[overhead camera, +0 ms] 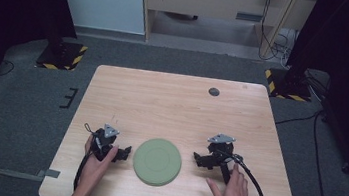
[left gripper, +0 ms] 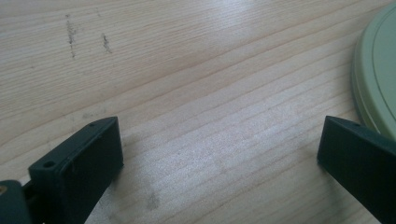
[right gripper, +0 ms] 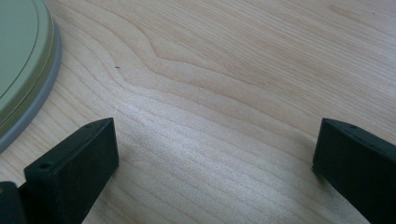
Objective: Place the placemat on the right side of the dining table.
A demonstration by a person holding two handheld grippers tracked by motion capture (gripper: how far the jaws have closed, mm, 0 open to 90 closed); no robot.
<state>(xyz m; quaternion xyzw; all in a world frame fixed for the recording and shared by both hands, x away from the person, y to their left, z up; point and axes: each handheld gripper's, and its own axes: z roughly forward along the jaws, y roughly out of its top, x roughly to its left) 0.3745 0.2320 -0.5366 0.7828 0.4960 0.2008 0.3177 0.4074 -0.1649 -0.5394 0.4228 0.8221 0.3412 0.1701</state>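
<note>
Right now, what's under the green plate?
The plate lies flat on the bare wooden table, between the two open claws. Its rim sits on the wood; whatever is beneath its middle is covered and can't be seen.

grippers: black | fingers (left gripper: 74, 163): blocky, screw holes | top plates: grey, triangular | cables: black

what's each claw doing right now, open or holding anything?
Left claw: open, nothing between the jaws, beside the green plate.
Right claw: open, empty, on the plate's other side.
</note>
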